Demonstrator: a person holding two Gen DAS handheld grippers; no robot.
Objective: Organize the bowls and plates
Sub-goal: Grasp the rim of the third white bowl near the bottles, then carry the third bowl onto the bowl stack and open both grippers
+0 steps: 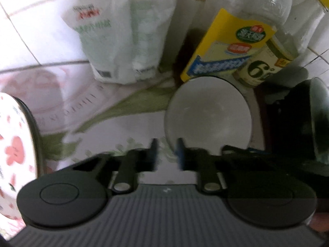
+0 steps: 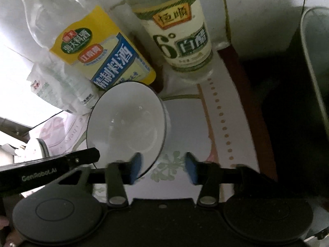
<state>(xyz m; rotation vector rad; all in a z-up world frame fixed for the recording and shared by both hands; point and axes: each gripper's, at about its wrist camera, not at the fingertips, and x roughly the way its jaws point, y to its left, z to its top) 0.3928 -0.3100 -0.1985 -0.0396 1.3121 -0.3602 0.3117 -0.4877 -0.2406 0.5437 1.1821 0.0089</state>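
Fingers point(image 2: 136, 165) astride white bowl point(image 2: 125, 123) rim

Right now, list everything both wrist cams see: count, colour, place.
bowl: 1, white, dark rim, centre of the tablecloth
bottles: 2, clear; yellow label, cream-green label; behind the bowl
bags: 2 it seems, white, green print, against the tiled wall
flowered dish: 1, white with pink flowers, far left
pot: 1, dark, right edge
tablecloth: 1, white, green pattern
left gripper: black, closed on the bowl's near rim
right gripper: black, blue pads, open at the rim
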